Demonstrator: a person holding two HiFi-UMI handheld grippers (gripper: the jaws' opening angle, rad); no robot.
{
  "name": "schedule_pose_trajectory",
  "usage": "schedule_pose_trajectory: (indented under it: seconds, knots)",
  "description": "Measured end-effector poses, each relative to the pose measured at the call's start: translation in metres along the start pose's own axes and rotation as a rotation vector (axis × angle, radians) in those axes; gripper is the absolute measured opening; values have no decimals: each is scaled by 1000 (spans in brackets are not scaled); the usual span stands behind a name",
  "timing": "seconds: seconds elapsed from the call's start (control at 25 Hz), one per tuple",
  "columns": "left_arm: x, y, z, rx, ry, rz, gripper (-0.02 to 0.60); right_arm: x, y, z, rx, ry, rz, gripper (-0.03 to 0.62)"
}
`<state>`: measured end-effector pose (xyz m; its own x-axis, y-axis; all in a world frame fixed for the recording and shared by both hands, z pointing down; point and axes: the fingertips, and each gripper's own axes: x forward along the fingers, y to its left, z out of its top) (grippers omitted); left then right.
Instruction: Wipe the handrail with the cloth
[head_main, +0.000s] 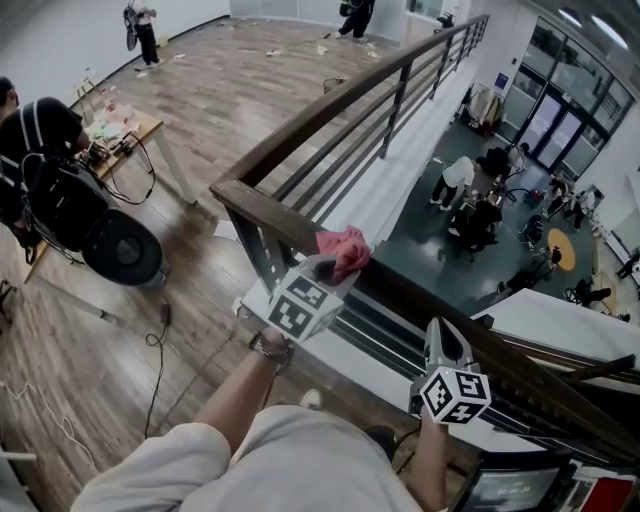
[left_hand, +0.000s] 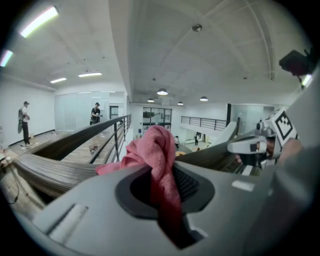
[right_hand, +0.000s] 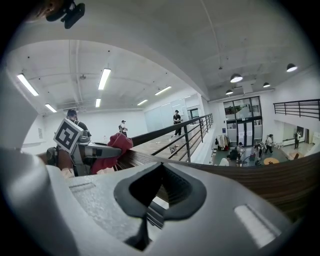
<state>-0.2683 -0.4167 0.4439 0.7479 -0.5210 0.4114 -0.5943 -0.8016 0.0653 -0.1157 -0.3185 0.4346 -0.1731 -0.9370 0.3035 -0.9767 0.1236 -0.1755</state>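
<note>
Left tongs pinched tight on pink cloth; I see cloth sitting on top of handrail, near its corner. Right tongs closed, empty, beside handrail.

Cloth on handrail corner

The cloth pinched in the left gripper is soft, fuzzy pink fabric between matt grey plastic jaws. Under that claw the handrail is dark brown wood, grained and dull-sheened; beyond it run dark matt metal bars. The right gripper is the same matt grey plastic with ribbed black pads.
</note>
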Motion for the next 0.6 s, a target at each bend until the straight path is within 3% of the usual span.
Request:
schedule_pose_trajectory:
  seconds: [0.28, 0.6]
  knots:
    - [-19, 63, -4, -58, -11, 71, 64, 18, 19, 4, -12, 2, 29, 2]
    - [-35, 108, -7, -120, -34, 115, 64, 31, 33, 5, -20, 15, 44, 2]
